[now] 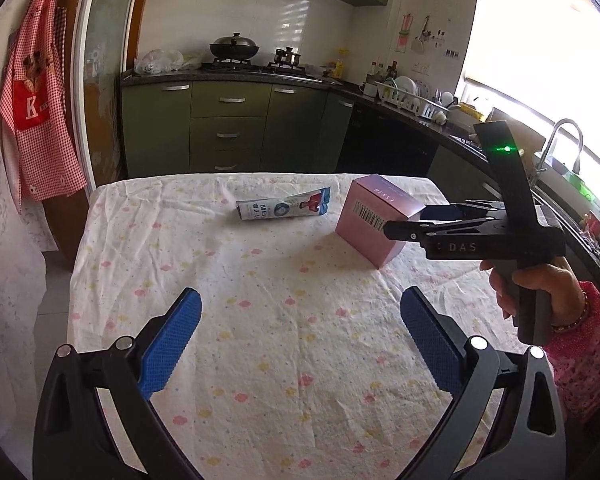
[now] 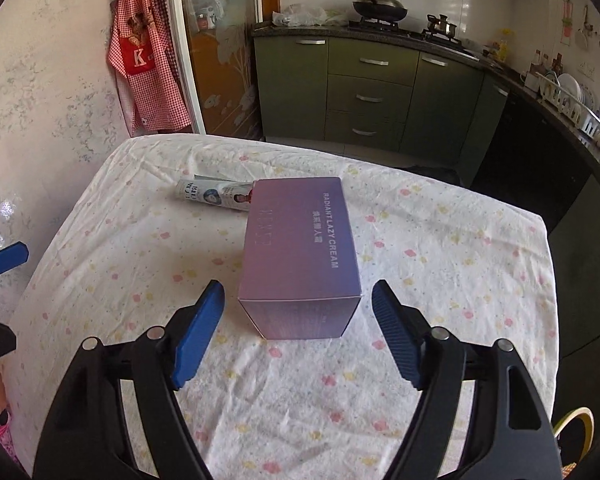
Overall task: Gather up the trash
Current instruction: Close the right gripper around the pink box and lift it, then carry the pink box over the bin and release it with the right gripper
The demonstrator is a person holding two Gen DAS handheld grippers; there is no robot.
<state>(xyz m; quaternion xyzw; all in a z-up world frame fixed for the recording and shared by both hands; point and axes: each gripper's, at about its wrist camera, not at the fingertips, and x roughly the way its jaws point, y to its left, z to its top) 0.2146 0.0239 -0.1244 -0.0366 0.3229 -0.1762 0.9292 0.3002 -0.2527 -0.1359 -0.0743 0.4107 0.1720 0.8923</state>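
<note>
Right wrist view puts the pink-violet box (image 2: 300,258) at the middle of the table (image 2: 460,240), lying on the flowered cloth just ahead of the right gripper (image 2: 298,308). Its top reads "RADIANT LAZY CREAM", with a line of Chinese characters beside it; the left wrist view shows a barcode on its side. The right gripper's blue pads stand wide apart, either side of the box's near end, not touching it. Behind the box, at its far left corner, lies a white and blue carton (image 2: 212,196) with Chinese print, too small to read. To the left, the left gripper (image 1: 300,340) hangs spread over bare cloth, holding nothing. On the far wall hangs a red checked apron (image 2: 144,56) marked "K".
</note>
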